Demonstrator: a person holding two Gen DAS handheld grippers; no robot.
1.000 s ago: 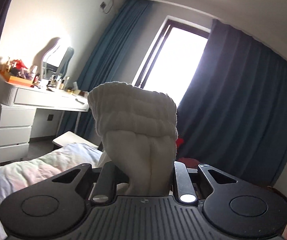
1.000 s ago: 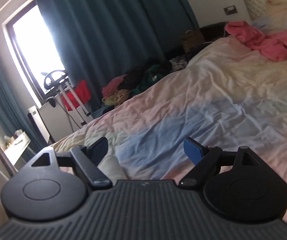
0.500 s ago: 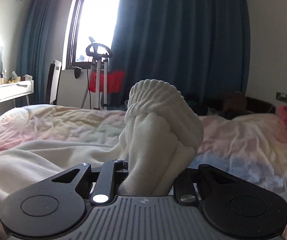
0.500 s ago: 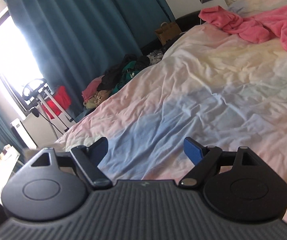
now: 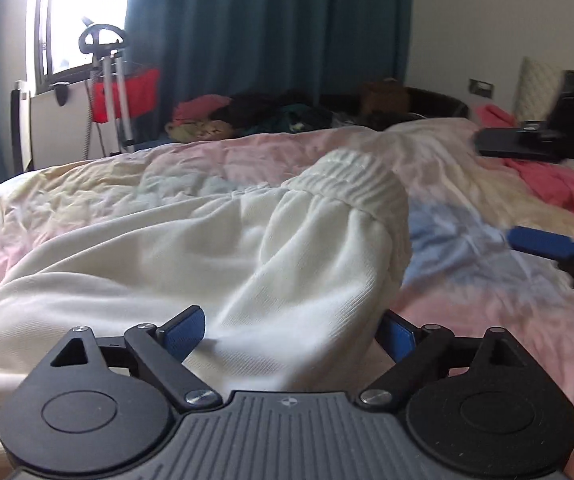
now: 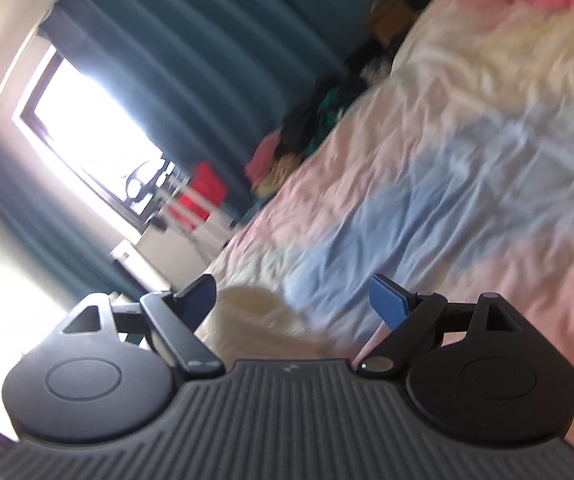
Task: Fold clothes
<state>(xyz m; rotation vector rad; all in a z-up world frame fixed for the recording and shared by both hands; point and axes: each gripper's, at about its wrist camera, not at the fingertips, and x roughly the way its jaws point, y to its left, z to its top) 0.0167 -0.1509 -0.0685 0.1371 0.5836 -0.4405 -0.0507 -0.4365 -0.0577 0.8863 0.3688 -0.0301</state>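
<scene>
A white garment with a ribbed elastic waistband [image 5: 215,264] lies spread on the pastel bedspread [image 5: 135,176]. My left gripper [image 5: 293,330] is open; the cloth bulges between its blue pads, which stand apart from it. My right gripper [image 6: 297,298] is open and empty, tilted above the bed, with a blurred bit of the white garment [image 6: 255,320] below it. One of its blue fingers [image 5: 543,242] shows at the right edge of the left wrist view.
A pink garment [image 5: 559,176] lies on the bed's far right. A pile of dark and coloured clothes [image 5: 247,114] sits beyond the bed under blue curtains [image 5: 267,24]. An exercise machine with a red cloth [image 5: 123,88] stands by the window.
My left gripper has opened and let go of the white garment, which has dropped from a held-up bunch to lie spread on the bed. The right gripper has tilted and moved; its view is blurred.
</scene>
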